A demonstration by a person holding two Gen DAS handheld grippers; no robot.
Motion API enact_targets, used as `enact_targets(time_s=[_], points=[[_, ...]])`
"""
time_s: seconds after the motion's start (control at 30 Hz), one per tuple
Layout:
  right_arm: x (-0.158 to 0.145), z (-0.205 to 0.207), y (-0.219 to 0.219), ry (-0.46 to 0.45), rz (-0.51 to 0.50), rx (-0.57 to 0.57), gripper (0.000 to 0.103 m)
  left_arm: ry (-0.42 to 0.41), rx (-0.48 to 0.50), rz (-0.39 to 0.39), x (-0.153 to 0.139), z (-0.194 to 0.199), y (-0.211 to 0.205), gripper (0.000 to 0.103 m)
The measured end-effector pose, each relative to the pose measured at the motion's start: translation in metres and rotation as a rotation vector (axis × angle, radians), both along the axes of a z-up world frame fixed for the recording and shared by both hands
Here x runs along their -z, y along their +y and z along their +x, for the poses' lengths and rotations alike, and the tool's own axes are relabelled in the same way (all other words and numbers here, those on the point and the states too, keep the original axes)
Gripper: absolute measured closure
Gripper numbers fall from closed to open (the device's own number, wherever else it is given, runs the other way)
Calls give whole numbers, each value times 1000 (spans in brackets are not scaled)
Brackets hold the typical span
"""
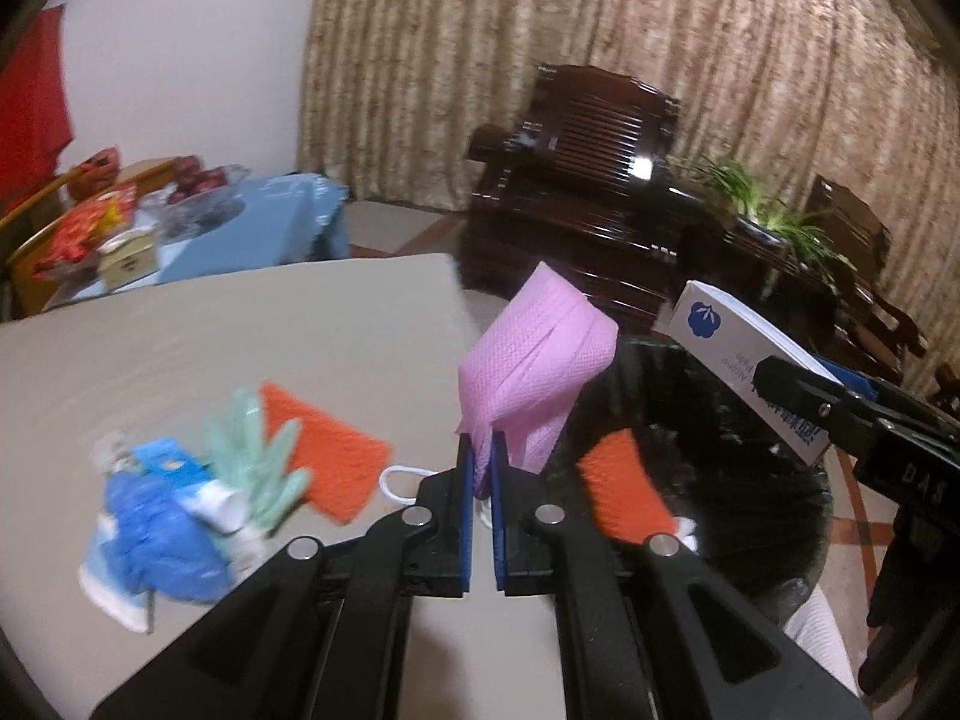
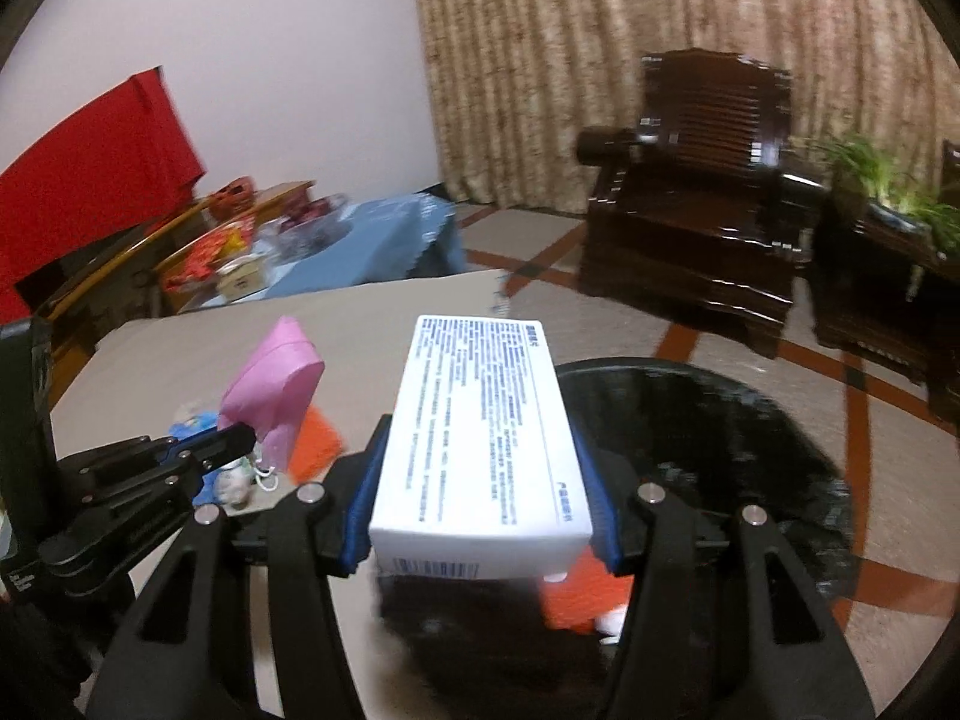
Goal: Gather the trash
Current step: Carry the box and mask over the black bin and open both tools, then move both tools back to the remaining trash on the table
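Claws come first in both views: our left claw (image 1: 480, 480) is clenched on the lower edge of a pink face mask (image 1: 534, 372), and our right claw (image 2: 480, 480) is clamped across the sides of a white alcohol-pad box (image 2: 480, 426).

We judge two risks from here. The mask is limp and pinched only at its hem, hanging just at the near rim of the black-lined trash bin (image 1: 798, 516); if we let go too early, it could drape on the rim or fall back onto the counter (image 1: 240, 330). The box is held at its near end with most of its length sticking forward over the bin, so a loose squeeze could let it tip or slide out crooked. Both claws are close together over the same opening, and we could knock one into the other.

Inside the bin we see an orange scrap (image 1: 624, 492) already lying on the liner. Farther left on the counter, more trash waits: another orange scouring pad (image 1: 324, 450), a pale green glove (image 1: 258, 456), a crumpled blue wrapper (image 1: 156, 534) and a white loop of cord (image 1: 399, 483). Beyond stand a dark wooden armchair (image 1: 588, 180) and beige curtains (image 1: 540, 30).
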State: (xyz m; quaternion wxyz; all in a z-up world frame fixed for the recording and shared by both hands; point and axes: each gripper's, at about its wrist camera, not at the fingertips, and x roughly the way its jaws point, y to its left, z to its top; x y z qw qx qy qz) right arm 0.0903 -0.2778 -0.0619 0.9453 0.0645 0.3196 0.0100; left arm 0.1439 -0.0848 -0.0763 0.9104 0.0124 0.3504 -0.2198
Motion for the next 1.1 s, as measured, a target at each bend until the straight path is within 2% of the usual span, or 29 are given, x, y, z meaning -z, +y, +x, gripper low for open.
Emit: enact_targets(time_s=[0.2, 0.27, 0.3, 0.33, 0.37, 0.4, 0.47, 0.57, 0.63, 0.8, 1.1], points=[[8, -7, -46, 13, -30, 104, 49, 3, 92, 12, 4, 8, -56, 98], [12, -9, -57, 23, -38, 124, 47, 24, 137, -5, 8, 11, -71, 98], [14, -10, -63, 21, -50, 146, 46, 43, 165, -28, 9, 12, -77, 90], [15, -12, -66, 19, -60, 162, 35, 65, 190, -53, 11, 13, -82, 67], [16, -15, -70, 18, -71, 177, 28, 78, 196, -64, 12, 13, -85, 53], [17, -16, -74, 17, -80, 191, 26, 73, 190, -74, 12, 11, -85, 38], [18, -22, -79, 6, -89, 219, 15, 62, 195, -79, 13, 9, -82, 37], [18, -28, -85, -8, -79, 240, 10, 53, 179, -56, 14, 7, -76, 34], [19, -30, -87, -12, -66, 243, 7, 26, 144, -31, 11, 2, -66, 23], [15, -24, -71, -18, -52, 217, 5, -43, 46, 16, 3, -10, -36, 8], [15, 1, -7, -6, -29, 63, 5, -55, -116, 33, -3, -13, 37, 6]])
